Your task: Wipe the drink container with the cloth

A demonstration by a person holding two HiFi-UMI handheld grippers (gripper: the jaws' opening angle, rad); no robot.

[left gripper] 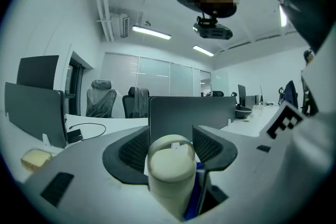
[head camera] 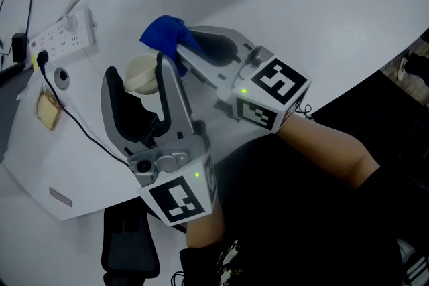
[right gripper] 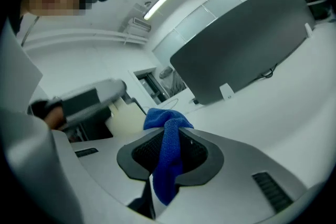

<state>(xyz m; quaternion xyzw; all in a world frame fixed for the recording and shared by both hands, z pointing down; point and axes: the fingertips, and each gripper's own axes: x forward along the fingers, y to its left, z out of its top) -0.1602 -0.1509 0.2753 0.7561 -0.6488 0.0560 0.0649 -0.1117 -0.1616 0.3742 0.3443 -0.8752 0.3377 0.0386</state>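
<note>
Low in the frame's middle, the left gripper point(head camera: 136, 77) is clamped wide around the cream drink container point(left gripper: 170, 168), which stands between its pads. Just beyond, the right gripper point(head camera: 184, 47) pinches a blue cloth point(head camera: 163, 32) tight beside the container's top. Farther back, on the white table point(head camera: 322, 23), a power strip point(head camera: 64, 37) lies at the upper left.

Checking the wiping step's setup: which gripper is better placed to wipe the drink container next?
Right: the right gripper grips the blue cloth beside the drink container, which the left gripper holds.
</note>
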